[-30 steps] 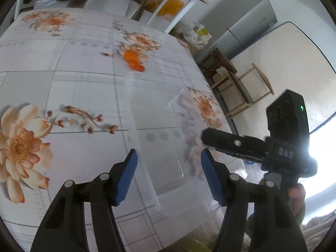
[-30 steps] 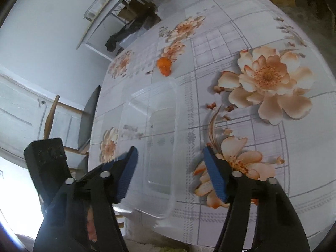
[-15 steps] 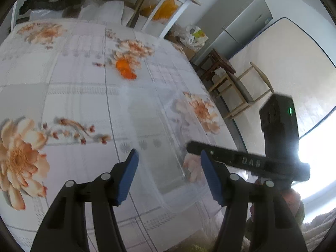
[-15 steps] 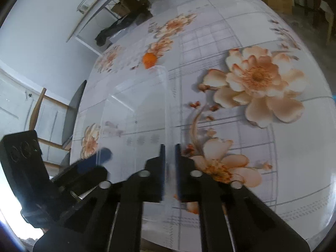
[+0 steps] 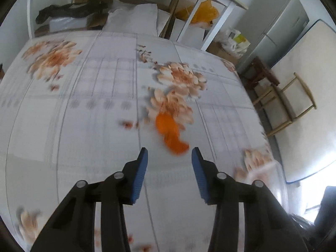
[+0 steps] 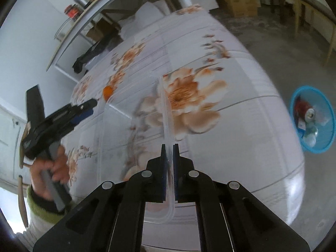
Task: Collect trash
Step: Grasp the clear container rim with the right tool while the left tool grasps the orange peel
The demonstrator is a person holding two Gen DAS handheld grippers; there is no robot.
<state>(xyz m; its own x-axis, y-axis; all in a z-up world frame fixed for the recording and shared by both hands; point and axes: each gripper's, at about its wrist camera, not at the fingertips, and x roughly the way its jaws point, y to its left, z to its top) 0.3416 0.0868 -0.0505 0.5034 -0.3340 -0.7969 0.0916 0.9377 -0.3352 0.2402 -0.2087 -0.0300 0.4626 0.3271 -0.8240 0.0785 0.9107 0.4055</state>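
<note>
A bench [image 5: 88,138] with a flowered cloth fills both views. The right claw [image 6: 169,147] is clamped on the thin rim of a clear plastic tray [image 6: 130,147], near the bench's near edge; the tray stands tilted, its rim running up and away from the claw. The left claw [image 5: 169,153] hangs above the bench, its blue pads [image 5: 141,168] apart and closing with nothing between them. An orange peel [image 5: 170,134] lies on the cloth just beyond the left claw's tips, toward the middle of the bench beside a printed flower. In the right wrist view, the peel [image 6: 107,91] sits past the tray's far corner, and a hand [image 6: 50,168] in a green cuff holds the left claw's grip. A blue bin [image 6: 313,119] holding cans stands on the floor off the bench's right edge.
</note>
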